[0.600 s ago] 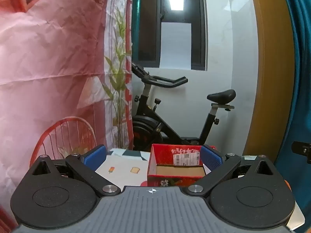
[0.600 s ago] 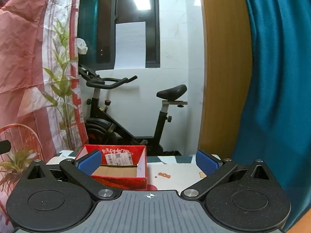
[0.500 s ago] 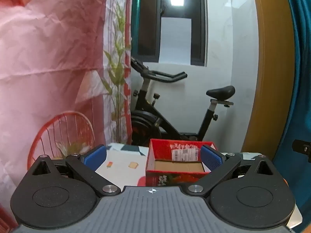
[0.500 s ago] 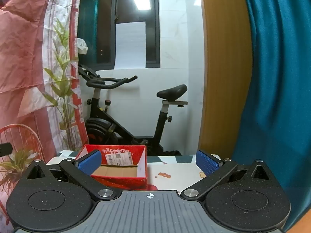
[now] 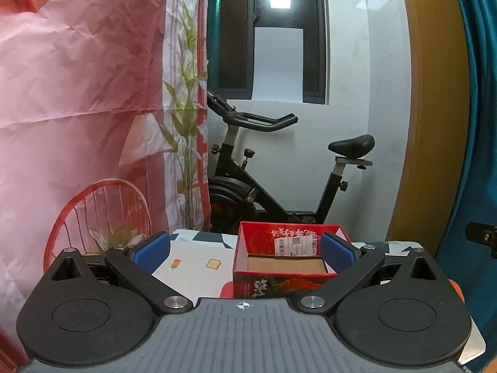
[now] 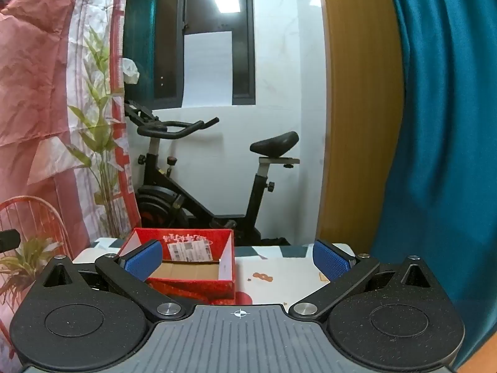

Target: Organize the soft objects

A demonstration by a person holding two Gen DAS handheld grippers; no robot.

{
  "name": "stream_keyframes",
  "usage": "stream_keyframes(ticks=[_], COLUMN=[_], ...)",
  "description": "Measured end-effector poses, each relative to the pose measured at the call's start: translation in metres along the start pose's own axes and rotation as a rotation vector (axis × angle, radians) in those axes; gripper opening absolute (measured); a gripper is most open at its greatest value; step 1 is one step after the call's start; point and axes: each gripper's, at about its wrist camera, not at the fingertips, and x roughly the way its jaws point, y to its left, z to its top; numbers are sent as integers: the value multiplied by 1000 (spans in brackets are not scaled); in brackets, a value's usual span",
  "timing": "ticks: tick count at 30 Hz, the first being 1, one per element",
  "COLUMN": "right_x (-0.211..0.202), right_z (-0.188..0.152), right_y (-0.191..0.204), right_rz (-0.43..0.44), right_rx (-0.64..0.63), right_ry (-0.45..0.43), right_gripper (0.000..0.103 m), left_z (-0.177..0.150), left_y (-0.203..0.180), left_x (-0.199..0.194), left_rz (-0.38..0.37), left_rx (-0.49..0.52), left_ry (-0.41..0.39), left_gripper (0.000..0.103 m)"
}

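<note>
A red cardboard box (image 5: pixel 281 276) with an open top and a bare brown floor stands on a white patterned table (image 5: pixel 192 267); it also shows in the right wrist view (image 6: pixel 189 283). No soft object shows in either view. My left gripper (image 5: pixel 245 251) is open and empty, held above the table with the box between its blue pads and ahead. My right gripper (image 6: pixel 237 259) is open and empty, with the box ahead to its left.
A black exercise bike (image 5: pixel 279 174) stands behind the table against the white wall. A pink and white printed sheet (image 5: pixel 77 108) hangs at left. A wooden door frame (image 6: pixel 357 124) and a teal curtain (image 6: pixel 441 140) are at right.
The left gripper has tilted slightly upward and drawn back a little, so the box sits lower in its view. The right gripper has not moved.
</note>
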Motion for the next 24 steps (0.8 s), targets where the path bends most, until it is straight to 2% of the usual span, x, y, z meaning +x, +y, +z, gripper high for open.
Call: stream_keyframes(ticks=[24], right_x=[9], right_z=[2], right_y=[0], right_rz=[1], right_rx=[0], right_ry=[27], right_gripper=[103], left_z=[-1], left_y=[2], left_x=[1], left_rz=[1], left_rx=[1], left_ry=[-2], left_gripper=[103])
